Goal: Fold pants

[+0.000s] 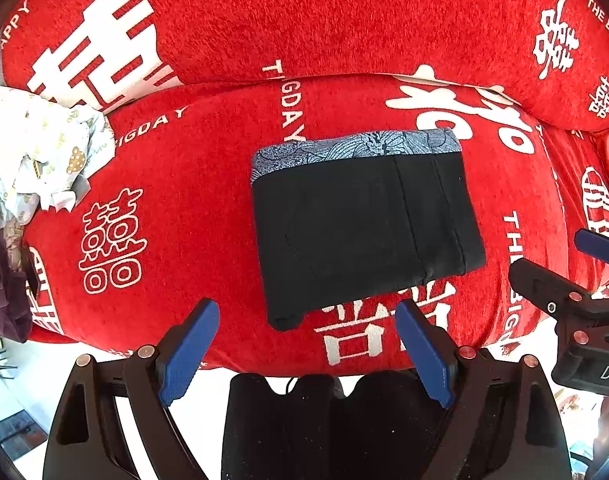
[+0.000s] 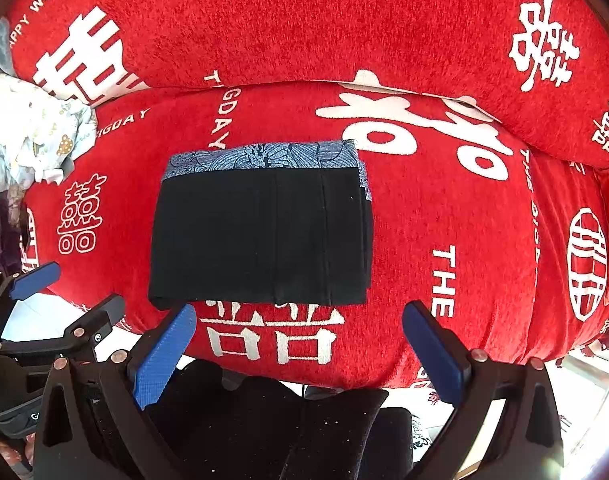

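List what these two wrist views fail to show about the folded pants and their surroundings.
- Folded pants: inner layers and underside hidden by the top layer, both views.
- Pile of pale clothes: cut off by the left edge, both views.
- Right hand-held gripper: partly cut off at the right edge, left wrist view.
- Red cover: lettering clipped by the fisheye rim.

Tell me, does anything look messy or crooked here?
The folded black pants lie neat on the red cover. Only the crumpled pale printed cloth heaped at the cover's left edge looks messy.

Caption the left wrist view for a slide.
Folded black pants lie on the red cover; open left gripper hovers before them.
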### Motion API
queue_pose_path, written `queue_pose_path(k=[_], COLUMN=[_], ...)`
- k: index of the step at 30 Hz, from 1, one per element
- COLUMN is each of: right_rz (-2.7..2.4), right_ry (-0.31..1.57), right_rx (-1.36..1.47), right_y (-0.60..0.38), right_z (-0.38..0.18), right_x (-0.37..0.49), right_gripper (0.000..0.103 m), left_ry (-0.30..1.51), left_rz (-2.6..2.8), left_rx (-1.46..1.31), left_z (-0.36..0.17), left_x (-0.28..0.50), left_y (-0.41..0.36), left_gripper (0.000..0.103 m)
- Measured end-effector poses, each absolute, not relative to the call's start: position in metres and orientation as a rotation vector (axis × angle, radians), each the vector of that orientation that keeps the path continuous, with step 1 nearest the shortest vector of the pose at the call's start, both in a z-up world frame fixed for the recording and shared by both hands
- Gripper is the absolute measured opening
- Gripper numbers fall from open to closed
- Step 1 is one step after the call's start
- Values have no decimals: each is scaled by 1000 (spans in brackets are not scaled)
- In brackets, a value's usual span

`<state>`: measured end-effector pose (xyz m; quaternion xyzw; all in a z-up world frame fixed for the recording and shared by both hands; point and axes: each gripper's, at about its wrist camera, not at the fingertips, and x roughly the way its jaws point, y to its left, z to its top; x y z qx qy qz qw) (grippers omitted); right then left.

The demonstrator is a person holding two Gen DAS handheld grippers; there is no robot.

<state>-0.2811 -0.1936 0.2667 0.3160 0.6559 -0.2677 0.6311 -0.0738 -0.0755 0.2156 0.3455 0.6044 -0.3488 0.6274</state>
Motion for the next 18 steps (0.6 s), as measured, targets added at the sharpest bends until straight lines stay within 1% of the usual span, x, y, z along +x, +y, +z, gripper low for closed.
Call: queue_pose_path(k=[5, 10, 18], right_rz=[-617, -618, -612], right_ry=[1502, 1502, 1509], right_rx=[723, 724, 722], right_y=[-194, -194, -197], right_z=[267, 267, 263], right_x=[-280, -279, -276], right_gripper=[103, 103, 103], left_ry=[1389, 1354, 1362], left_rz=[-803, -796, -795], left_rx=[794, 810, 808], left_z=[215, 218, 216], left_x=[-72, -72, -72], left_y=[-77, -79, -80], left_gripper=[90, 90, 90])
